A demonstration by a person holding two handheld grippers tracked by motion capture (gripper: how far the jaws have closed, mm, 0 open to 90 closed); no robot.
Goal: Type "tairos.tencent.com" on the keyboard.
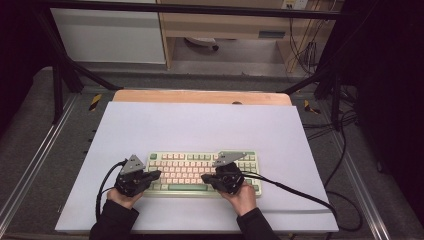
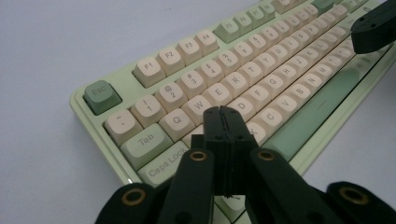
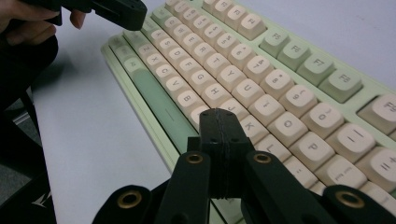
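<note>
While both hands rest at the near edge of the keyboard (image 1: 202, 171), the high view shows it lying flat on the pale sheet covering the table (image 1: 200, 125), toward the sheet's near side. Over the keyboard's left end sits the left tool (image 1: 156, 174), and the right tool (image 1: 206, 178) is over the right half of its keys. Seen from the left gripper view, the left tool (image 2: 222, 116) has its jaws pressed together with nothing between them, tips just over the keys near the keyboard's Caps Lock (image 2: 163, 163) corner. Seen from the right gripper view, the right tool (image 3: 219, 117) is likewise closed and empty, tips above the lower letter rows beside the long green spacebar (image 3: 156, 100).
</note>
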